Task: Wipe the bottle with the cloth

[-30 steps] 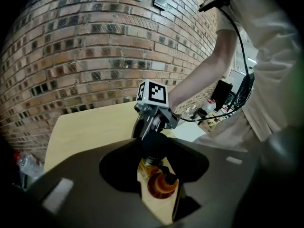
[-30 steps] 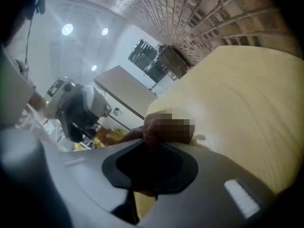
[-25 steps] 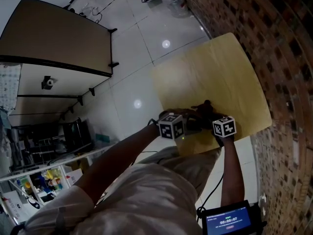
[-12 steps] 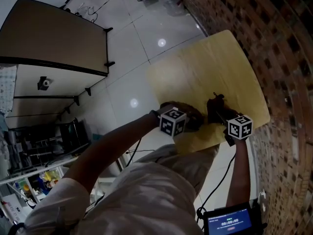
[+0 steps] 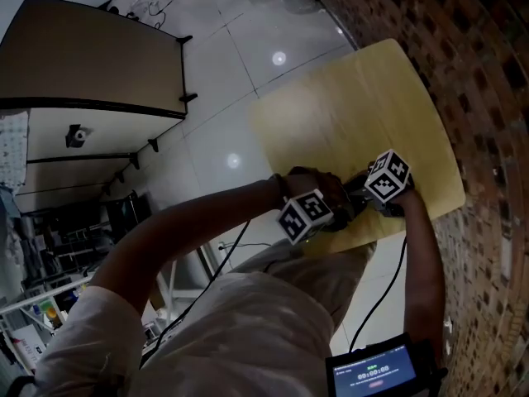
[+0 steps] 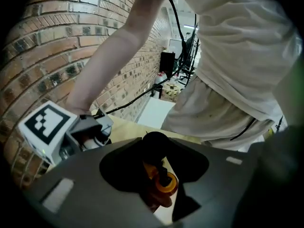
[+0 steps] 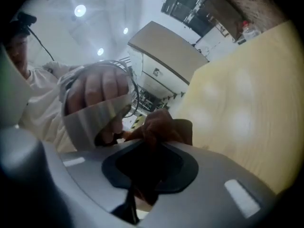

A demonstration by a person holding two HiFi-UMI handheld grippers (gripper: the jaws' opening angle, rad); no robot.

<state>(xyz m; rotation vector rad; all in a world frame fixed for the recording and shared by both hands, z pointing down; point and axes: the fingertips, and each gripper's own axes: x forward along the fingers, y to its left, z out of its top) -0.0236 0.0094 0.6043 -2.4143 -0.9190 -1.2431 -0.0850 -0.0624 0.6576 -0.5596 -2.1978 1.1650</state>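
In gripper views alone — bottle (image 6: 164,186) in left jaws, cloth (image 7: 164,127) in right.

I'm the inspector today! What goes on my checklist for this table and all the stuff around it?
Surface: yellow wooden table.
Job's things: bottle with a dark cap; brown cloth, bunched up.
Clutter: nothing seen.
Grippers: left gripper shut on the bottle; right gripper shut on the cloth; close together over the table's near edge.
Cables: black cable hangs from the right arm.
Surroundings: brick wall, shiny tiled floor, second table.
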